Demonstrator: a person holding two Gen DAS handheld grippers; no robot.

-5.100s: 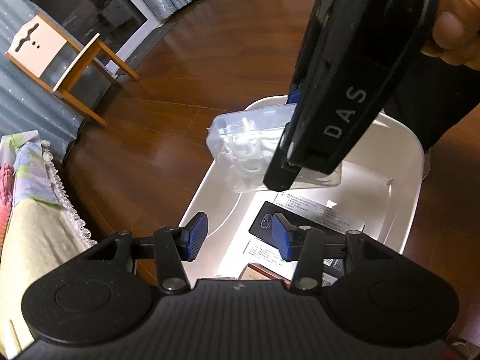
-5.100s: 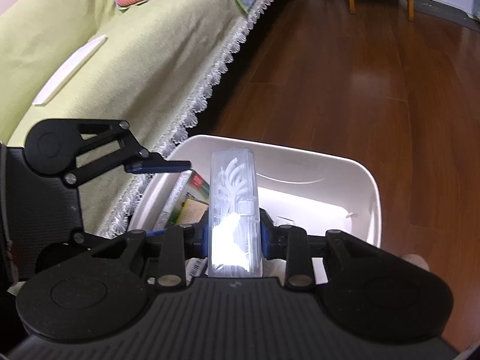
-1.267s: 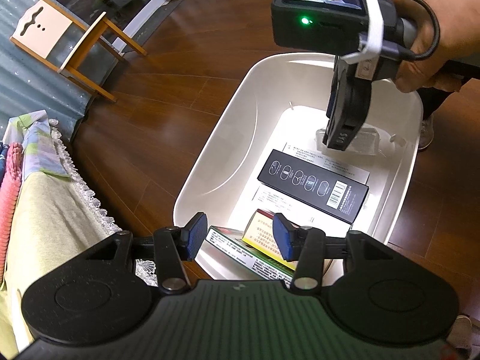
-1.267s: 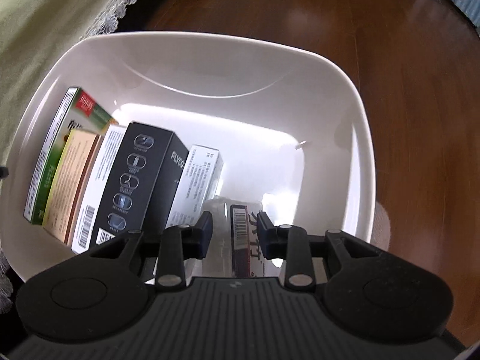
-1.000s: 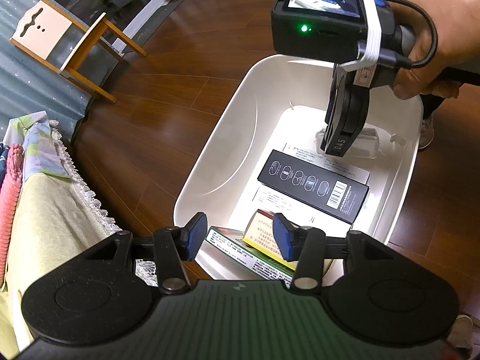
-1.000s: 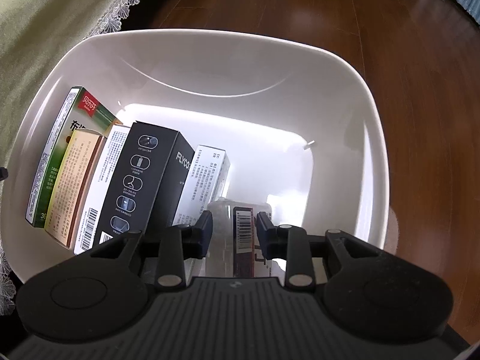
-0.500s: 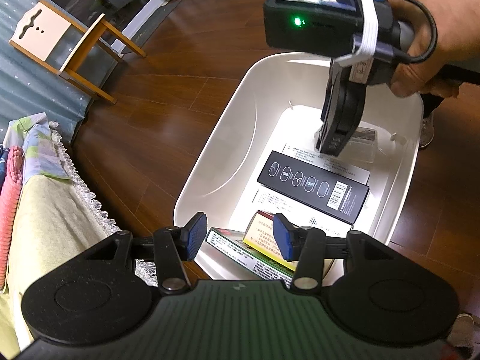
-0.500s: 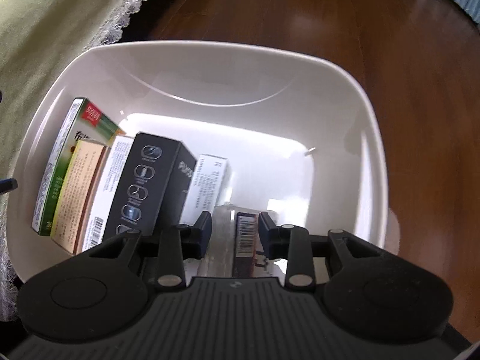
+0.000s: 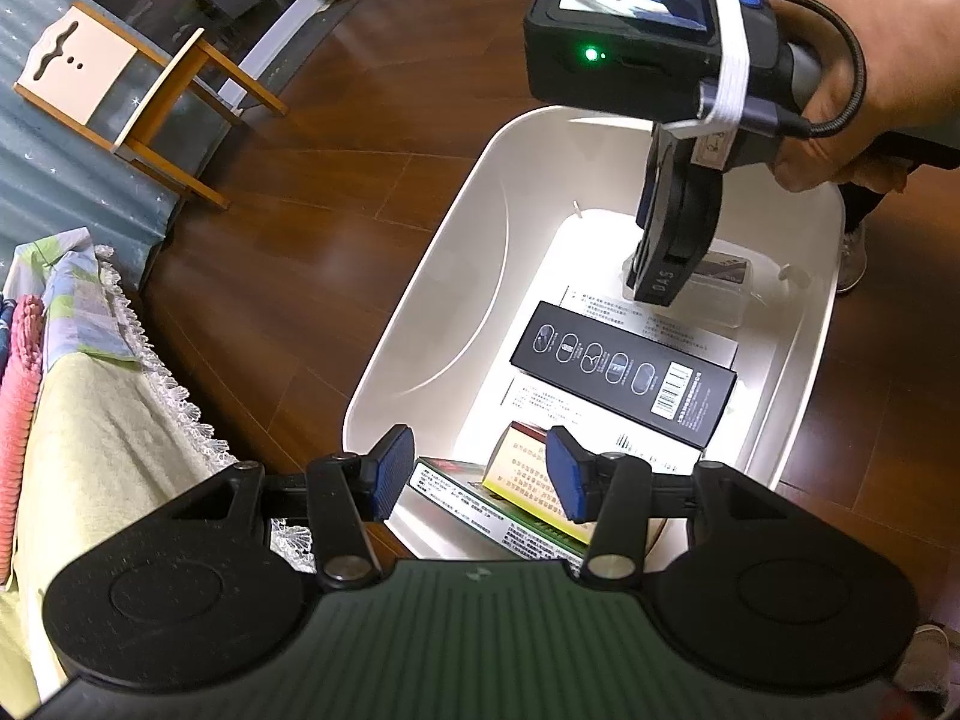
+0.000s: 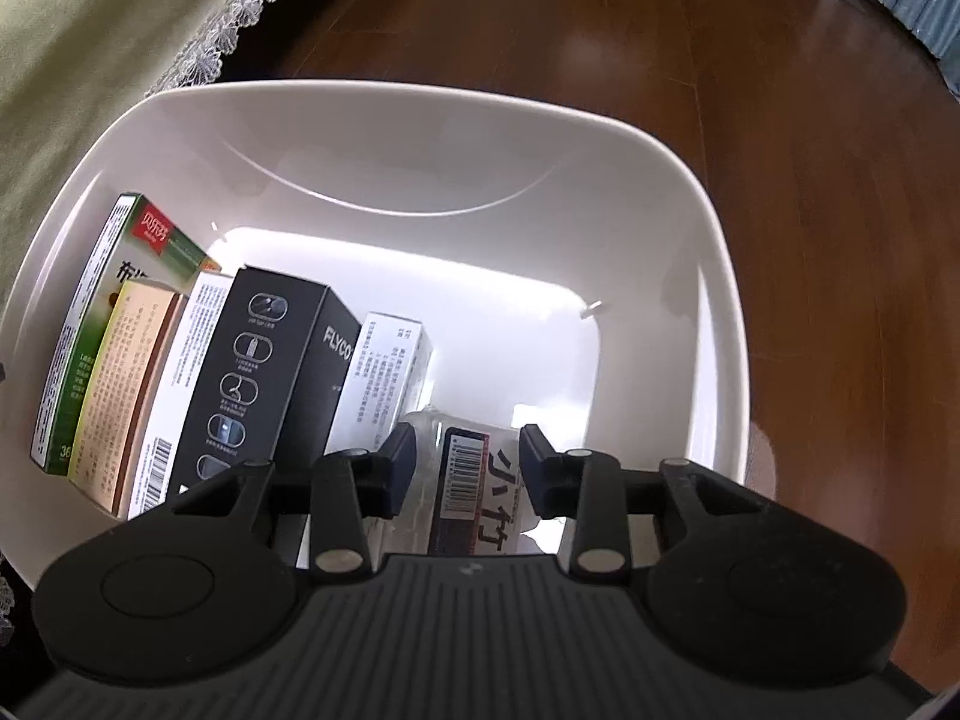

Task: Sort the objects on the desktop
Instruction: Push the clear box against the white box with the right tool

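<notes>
A white bin [image 9: 420, 324] [image 10: 420, 96] stands on the wood floor. In it lie a black box [image 9: 624, 384] [image 10: 258, 372], a green box [image 10: 90, 324], a yellow box [image 9: 522, 468] and white boxes [image 10: 390, 372]. A clear plastic box [image 9: 723, 279] [image 10: 474, 480] with a barcode label rests flat on the bin's floor at the far end. My right gripper [image 9: 657, 288] [image 10: 467, 462] hangs just over it, open, with its fingers to either side of the label. My left gripper [image 9: 480, 474] is open and empty above the bin's near end.
A person's hand [image 9: 852, 90] holds the right gripper. A green cloth with a lace edge [image 9: 90, 450] [image 10: 90, 30] lies beside the bin. A small wooden chair [image 9: 120, 84] stands far left. A shoe [image 9: 852, 252] shows past the bin's far rim.
The right gripper carried the clear box down into the bin, set it flat and let go. Its fingers have since risen a little. The left gripper has stayed put.
</notes>
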